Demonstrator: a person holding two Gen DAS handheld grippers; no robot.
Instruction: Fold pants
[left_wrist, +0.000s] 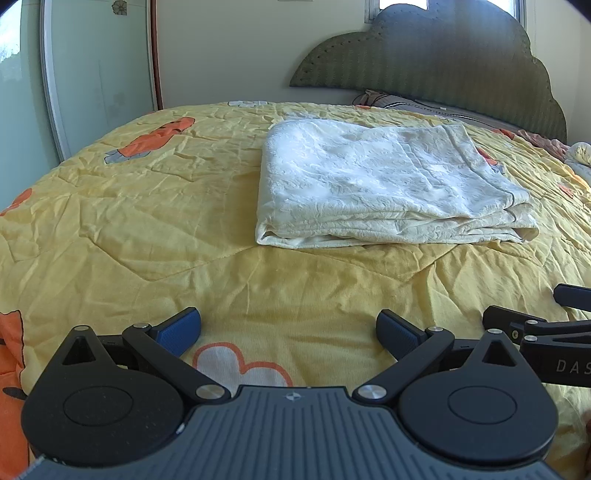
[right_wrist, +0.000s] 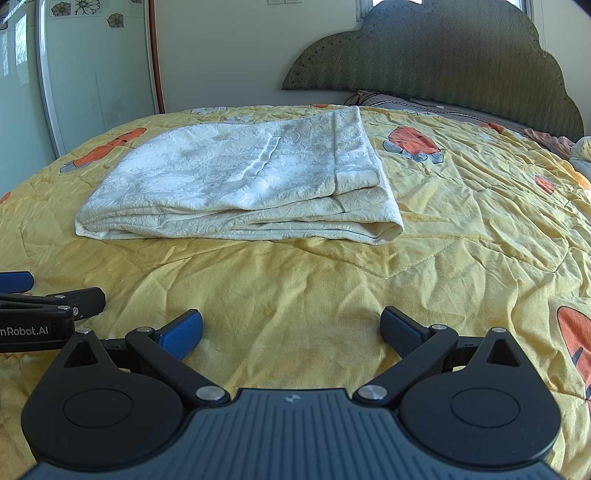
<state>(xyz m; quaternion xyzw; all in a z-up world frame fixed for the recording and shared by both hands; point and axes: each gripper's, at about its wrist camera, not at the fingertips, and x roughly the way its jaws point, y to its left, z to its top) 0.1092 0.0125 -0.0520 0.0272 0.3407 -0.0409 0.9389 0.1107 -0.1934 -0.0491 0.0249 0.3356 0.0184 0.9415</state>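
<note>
The folded cream textured pants (left_wrist: 388, 184) lie ahead toward the bed's headboard edge, long axis crosswise; left gripper (left_wrist: 288, 328) and right gripper (right_wrist: 291, 328) gape empty, equally near.

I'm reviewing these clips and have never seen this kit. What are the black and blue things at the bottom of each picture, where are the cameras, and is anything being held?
No robot here: a person holds one set of tongs in each hand, with a camera on each looking forward along its fingers. One picture is from the left tongs, the other from the right tongs. Both sets are open and hold nothing. Ahead, on the yellow quilt, lie the cream pants, folded into a flat bundle. Behind is a green headboard.
</note>
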